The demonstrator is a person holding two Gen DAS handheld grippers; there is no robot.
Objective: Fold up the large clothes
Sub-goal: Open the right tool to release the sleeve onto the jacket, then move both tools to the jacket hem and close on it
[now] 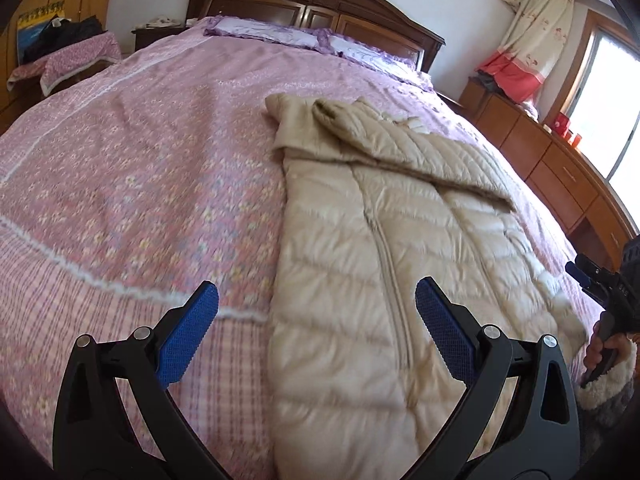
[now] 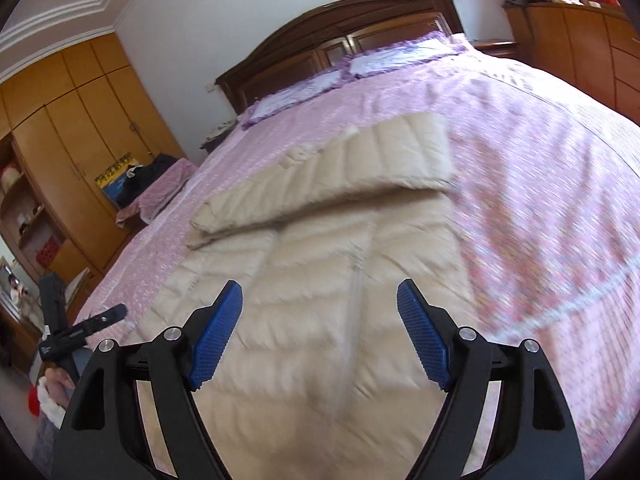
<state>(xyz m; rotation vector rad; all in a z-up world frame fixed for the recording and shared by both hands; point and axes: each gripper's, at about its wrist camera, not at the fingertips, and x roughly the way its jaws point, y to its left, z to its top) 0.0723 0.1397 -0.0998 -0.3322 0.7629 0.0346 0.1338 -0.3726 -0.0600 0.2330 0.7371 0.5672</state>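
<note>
**Both tools empty over jacket hem**

Your left tool and right tool both hang with jaws apart, gripping nothing. One beige down jacket lies just ahead and below them on the bed, long axis running away from you, zipper centred. One sleeve is already folded across, further off. Right tool sits nearer the middle.

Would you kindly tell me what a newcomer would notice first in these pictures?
A beige quilted jacket lies zipper-up on the pink floral bedspread, one sleeve folded across its chest. Both claws hover open over its near end, the left claw at one edge and the right claw above the middle.
</note>
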